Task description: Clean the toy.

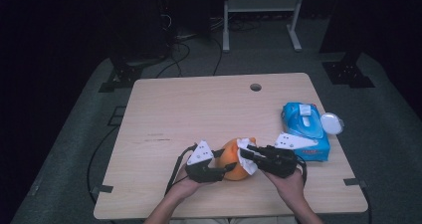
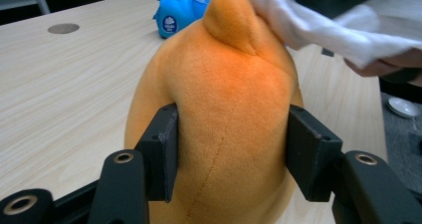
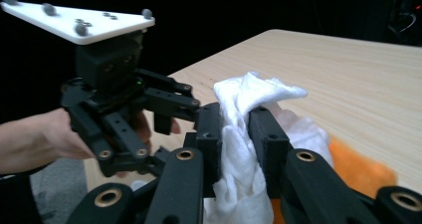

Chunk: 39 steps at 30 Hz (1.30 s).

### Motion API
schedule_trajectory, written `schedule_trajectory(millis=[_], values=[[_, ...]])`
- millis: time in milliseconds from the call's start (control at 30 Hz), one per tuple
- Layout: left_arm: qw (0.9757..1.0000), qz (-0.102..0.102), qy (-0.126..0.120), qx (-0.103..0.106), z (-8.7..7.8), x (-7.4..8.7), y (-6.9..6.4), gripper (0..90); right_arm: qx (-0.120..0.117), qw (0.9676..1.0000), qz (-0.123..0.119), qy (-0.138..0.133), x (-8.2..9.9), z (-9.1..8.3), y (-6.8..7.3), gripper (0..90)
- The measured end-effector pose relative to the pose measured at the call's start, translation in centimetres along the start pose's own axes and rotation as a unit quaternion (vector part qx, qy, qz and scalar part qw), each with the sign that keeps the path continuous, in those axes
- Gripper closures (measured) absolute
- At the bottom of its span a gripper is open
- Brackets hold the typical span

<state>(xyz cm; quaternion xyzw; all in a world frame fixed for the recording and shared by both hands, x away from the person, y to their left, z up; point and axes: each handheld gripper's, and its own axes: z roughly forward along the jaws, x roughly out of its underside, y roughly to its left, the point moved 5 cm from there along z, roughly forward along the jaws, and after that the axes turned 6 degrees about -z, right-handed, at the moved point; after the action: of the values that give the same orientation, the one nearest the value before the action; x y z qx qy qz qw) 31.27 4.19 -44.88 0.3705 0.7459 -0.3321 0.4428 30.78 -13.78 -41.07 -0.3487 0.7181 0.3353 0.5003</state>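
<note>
An orange plush toy sits on the wooden table near its front edge. My left gripper comes at it from the left, and its two black pads press into the plush's sides. From the right, my right gripper is shut on a crumpled white tissue, which bulges above and below its jaws. The tissue lies against the top of the plush, by its small rounded nub. In the right gripper view the left gripper and the hand holding it are just beyond the tissue.
A blue pack of wipes lies on the table's right side, with a white round lid at its right edge. A cable hole sits near the far edge. Dark stands and cables are on the floor behind.
</note>
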Motion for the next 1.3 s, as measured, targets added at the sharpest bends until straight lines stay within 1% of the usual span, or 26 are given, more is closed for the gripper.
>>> schedule_trajectory(millis=[167,233,267,300,333,400,433,467,533,567,633,700,733,767,800,833,867,900,967,1000,1067,1133,1200,1233,1267,1300], values=[[1.0,0.002,-0.001,0.007,-0.4,-0.2,0.1,43.7,0.027,0.9993,0.019,0.015,1.2,-0.3,-1.7,75.6],[1.0,-0.005,-0.004,0.007,-0.2,-0.2,0.1,38.4,0.034,0.9992,0.016,0.017,1.1,-0.4,-1.6,75.7],[0.9999,-0.009,-0.004,0.007,-0.1,-0.1,0.2,35.9,0.031,0.9993,0.013,0.015,0.9,-0.4,-1.3,75.6],[0.9999,-0.013,-0.006,0.006,0.1,0.0,0.2,34.1,0.026,0.9996,0.006,0.013,0.6,-0.2,-0.8,75.6],[0.9999,-0.013,-0.006,0.007,0.4,0.2,0.0,34.2,0.022,0.9996,-0.009,0.014,0.4,0.0,-0.2,75.6],[0.9999,0.008,0.003,0.007,0.7,0.3,-0.5,37.0,0.013,0.9991,-0.035,0.019,0.0,0.6,1.0,75.6],[0.9998,0.017,0.008,0.005,0.8,0.4,-0.8,38.4,0.016,0.9984,-0.048,0.023,-0.1,0.8,1.3,75.7],[0.9997,0.024,0.01,0.002,0.8,0.4,-0.9,39.3,0.025,0.998,-0.053,0.025,-0.2,0.8,1.3,75.8],[0.9995,0.028,0.013,0.007,0.8,0.5,-0.9,40.6,0.038,0.9979,-0.048,0.022,-0.3,0.5,0.7,75.9],[0.9994,0.031,0.015,0.008,0.7,0.6,-1.0,40.8,0.05,0.9976,-0.045,0.018,-0.2,0.1,0.1,75.9],[0.9993,0.035,0.014,0.008,0.8,0.6,-1.1,40.6,0.056,0.998,-0.023,0.016,0.1,-0.3,-1.0,75.8],[0.9991,0.04,0.014,0.007,0.9,0.5,-1.2,37.8,0.063,0.9977,-0.015,0.021,0.5,-0.5,-1.5,75.9],[0.9992,0.038,0.013,0.007,1.0,0.4,-1.2,34.2,0.062,0.9978,-0.015,0.021,0.5,-0.5,-1.4,76.0],[0.9996,0.027,0.01,0.005,1.1,0.4,-1.2,31.0,0.063,0.9976,-0.023,0.019,0.4,-0.6,-1.1,76.1],[0.9997,0.022,0.009,0.005,1.2,0.4,-1.2,30.4,0.059,0.9975,-0.035,0.017,0.1,-0.5,-0.6,76.1],[0.9995,0.029,0.012,0.006,1.3,0.5,-1.3,32.4,0.051,0.9974,-0.047,0.018,-0.1,-0.3,0.0,76.1],[0.9991,0.038,0.017,0.004,1.4,0.6,-1.4,35.3,0.049,0.9967,-0.061,0.022,-0.2,-0.1,0.6,76.1],[0.999,0.041,0.02,0.004,1.3,0.7,-1.5,36.4,0.052,0.9956,-0.074,0.023,-0.4,0.1,0.9,76.1],[0.9985,0.048,0.024,0.007,1.2,0.7,-1.7,37.5,0.057,0.996,-0.066,0.021,-0.5,-0.1,0.4,76.1],[0.9984,0.049,0.025,0.01,1.2,0.8,-1.7,37.9,0.061,0.9966,-0.054,0.016,-0.5,-0.3,-0.2,76.1],[0.9985,0.048,0.024,0.013,1.1,0.9,-1.7,38.0,0.074,0.9963,-0.037,0.021,0.0,-0.8,-1.6,76.1],[0.9988,0.044,0.018,0.015,1.0,0.6,-1.5,35.9,0.065,0.9971,-0.013,0.037,0.9,-0.7,-2.3,76.1],[0.9994,0.034,0.007,0.004,1.1,0.4,-1.3,26.6,0.053,0.9977,-0.007,0.041,1.3,-0.5,-2.1,76.3],[0.9994,0.034,0.007,0.002,1.2,0.4,-1.2,23.8,0.045,0.9982,-0.01,0.039,1.0,-0.4,-1.7,76.5],[0.9993,0.037,0.008,0.006,1.2,0.6,-1.2,23.0,0.038,0.9983,-0.02,0.039,0.7,-0.3,-1.1,76.6],[0.999,0.043,0.009,0.007,1.1,0.7,-1.3,26.0,0.029,0.9983,-0.034,0.038,0.4,-0.1,-0.5,76.5]])
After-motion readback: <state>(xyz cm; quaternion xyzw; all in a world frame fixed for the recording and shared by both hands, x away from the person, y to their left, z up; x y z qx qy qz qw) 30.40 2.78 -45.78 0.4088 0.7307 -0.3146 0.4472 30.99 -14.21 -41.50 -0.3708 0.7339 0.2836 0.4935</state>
